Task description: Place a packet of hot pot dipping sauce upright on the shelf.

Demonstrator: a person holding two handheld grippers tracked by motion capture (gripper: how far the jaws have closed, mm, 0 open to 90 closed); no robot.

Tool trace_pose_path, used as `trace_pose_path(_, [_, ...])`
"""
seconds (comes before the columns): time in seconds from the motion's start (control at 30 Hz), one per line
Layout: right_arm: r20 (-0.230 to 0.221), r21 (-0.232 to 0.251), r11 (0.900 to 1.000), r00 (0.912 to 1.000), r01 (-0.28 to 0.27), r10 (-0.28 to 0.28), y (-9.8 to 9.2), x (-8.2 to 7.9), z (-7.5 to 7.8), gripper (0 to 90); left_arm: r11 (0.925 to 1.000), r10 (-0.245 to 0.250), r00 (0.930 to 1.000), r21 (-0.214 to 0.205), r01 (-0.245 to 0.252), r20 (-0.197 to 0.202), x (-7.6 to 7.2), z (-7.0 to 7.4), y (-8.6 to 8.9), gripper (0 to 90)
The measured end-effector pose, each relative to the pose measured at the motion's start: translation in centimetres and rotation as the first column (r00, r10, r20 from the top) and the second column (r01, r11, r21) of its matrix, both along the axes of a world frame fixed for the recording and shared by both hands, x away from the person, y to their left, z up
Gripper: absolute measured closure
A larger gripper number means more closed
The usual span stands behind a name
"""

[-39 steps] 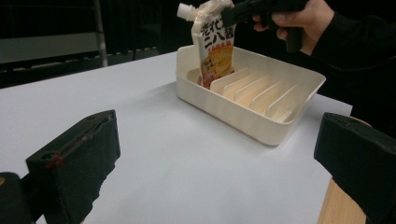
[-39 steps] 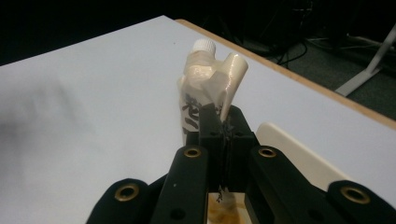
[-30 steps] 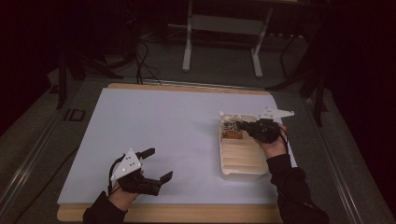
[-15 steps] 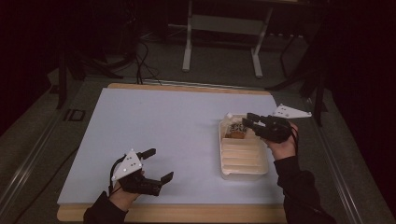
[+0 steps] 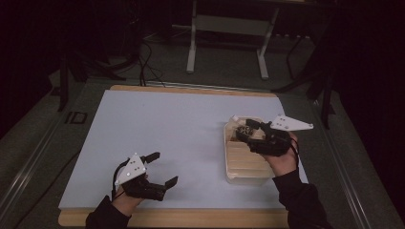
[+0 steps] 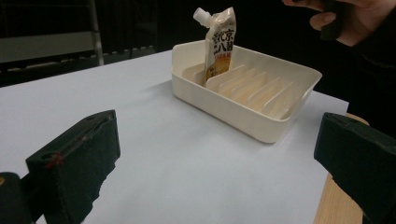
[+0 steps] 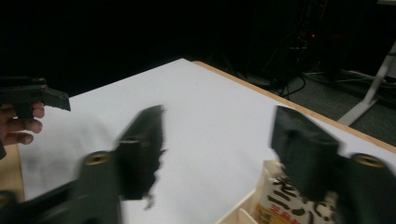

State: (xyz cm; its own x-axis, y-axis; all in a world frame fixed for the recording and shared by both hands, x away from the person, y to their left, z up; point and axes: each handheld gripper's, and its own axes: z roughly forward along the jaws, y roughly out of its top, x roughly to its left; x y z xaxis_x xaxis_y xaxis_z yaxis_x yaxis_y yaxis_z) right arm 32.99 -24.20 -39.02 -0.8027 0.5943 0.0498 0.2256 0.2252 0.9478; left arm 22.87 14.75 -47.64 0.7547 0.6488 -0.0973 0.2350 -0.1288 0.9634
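**Pouch standing in the rack**

The pouch [image 6: 217,39] stands upright in the far end slot of the cream rack [image 6: 280,119]; the other slots look empty. The right gripper [image 5: 248,132] hangs just above it, jaws wide apart, holding nothing. The left gripper [image 5: 161,168] rests well apart, open and empty too.

The room is dim; only the white desk top [image 5: 181,143] is lit, from overhead. Surroundings sink into black. The right gripper view is motion-blurred; the left gripper view's jaws are soft.
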Motion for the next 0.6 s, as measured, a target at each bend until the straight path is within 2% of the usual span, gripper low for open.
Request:
trace_pose_path(0.07, [-0.003,-0.012,0.9999,0.9999,0.012,-0.012,0.7,-0.5,0.0,21.6,1.0000,-0.002,1.0000,0.000,0.002,0.002,-0.1,0.0,0.0,0.5])
trace_pose_path(0.17, [-0.002,-0.037,0.9989,0.9996,0.028,-0.028,1.5,-1.4,0.0,16.3,1.0000,-0.002,1.0000,0.000,0.002,0.006,-0.1,0.1,0.0,0.5])
trace_pose_path(0.23, [-0.016,-0.031,0.9995,0.9999,0.005,-0.006,1.9,-1.8,0.0,13.5,1.0000,-0.002,1.0000,-0.002,0.002,0.005,-0.2,0.1,0.1,0.5])
trace_pose_path(0.43, [-0.034,-0.037,0.9983,0.9984,-0.046,0.044,3.0,-3.3,-0.5,10.8,1.0000,-0.002,1.0000,-0.006,0.002,0.008,-0.3,0.1,0.1,0.5])
trace_pose_path(0.6, [-0.059,-0.011,0.9975,0.9959,-0.070,0.069,3.1,-4.2,-1.1,10.8,1.0000,-0.002,1.0000,-0.005,0.002,0.003,-0.2,0.1,0.2,0.5])
